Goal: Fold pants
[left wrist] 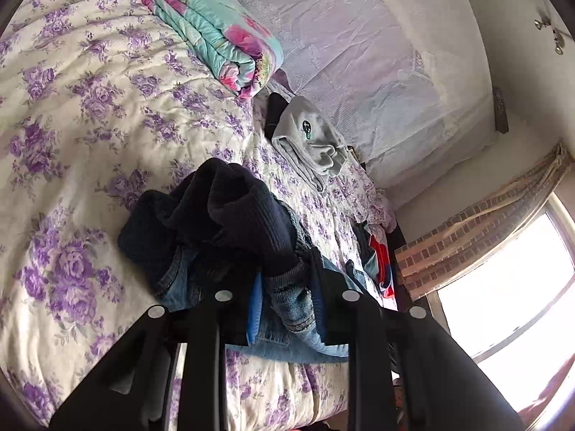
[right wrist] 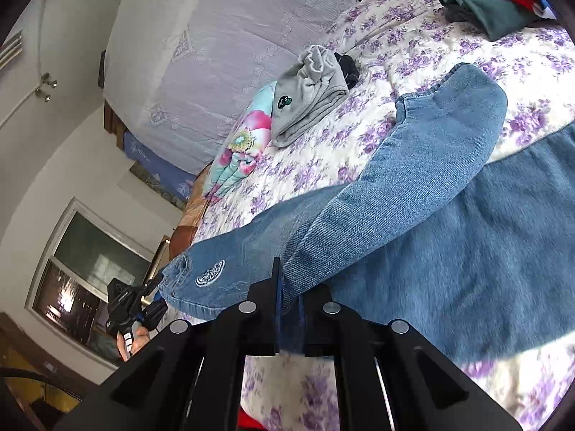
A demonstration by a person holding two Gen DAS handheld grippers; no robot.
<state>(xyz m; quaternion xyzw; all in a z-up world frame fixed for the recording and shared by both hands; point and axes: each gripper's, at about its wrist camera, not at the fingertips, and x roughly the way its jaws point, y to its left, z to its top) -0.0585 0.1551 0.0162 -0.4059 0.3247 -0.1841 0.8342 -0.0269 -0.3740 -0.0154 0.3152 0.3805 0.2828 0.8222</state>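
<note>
- Left wrist view: the left gripper (left wrist: pixel 287 305) has its jaws drawn in narrow on a bunched fold of the jeans (left wrist: pixel 291 309), blue denim pinched between the two black fingers.
- Above that pinch, the jeans heap up with their dark navy lining (left wrist: pixel 230 212) turned outward, resting on the bedspread (left wrist: pixel 90 107), which is white with purple flowers.
- Further along the bed lies a grey folded garment (left wrist: pixel 309 140), and beyond it a rolled quilt (left wrist: pixel 215 25) in teal and pink.
- A bright window (left wrist: pixel 510 287) and a tied-back curtain (left wrist: pixel 485 222) stand at the right.
- Right wrist view: the right gripper (right wrist: pixel 289 309) is closed almost fully on an edge of the jeans (right wrist: pixel 413 215), thin denim caught between its fingers.
- From there the jeans spread flat across the bedspread (right wrist: pixel 431 43), one leg running off to the left, with a small white patch (right wrist: pixel 210 274) near its end.
- At that far end, the left gripper (right wrist: pixel 143 305) grips the denim, a hand (right wrist: pixel 134 341) beneath it.
- The grey garment (right wrist: pixel 309 93), the quilt (right wrist: pixel 240 151) and a pile of green and red clothes (right wrist: pixel 496 3) lie further off.
</note>
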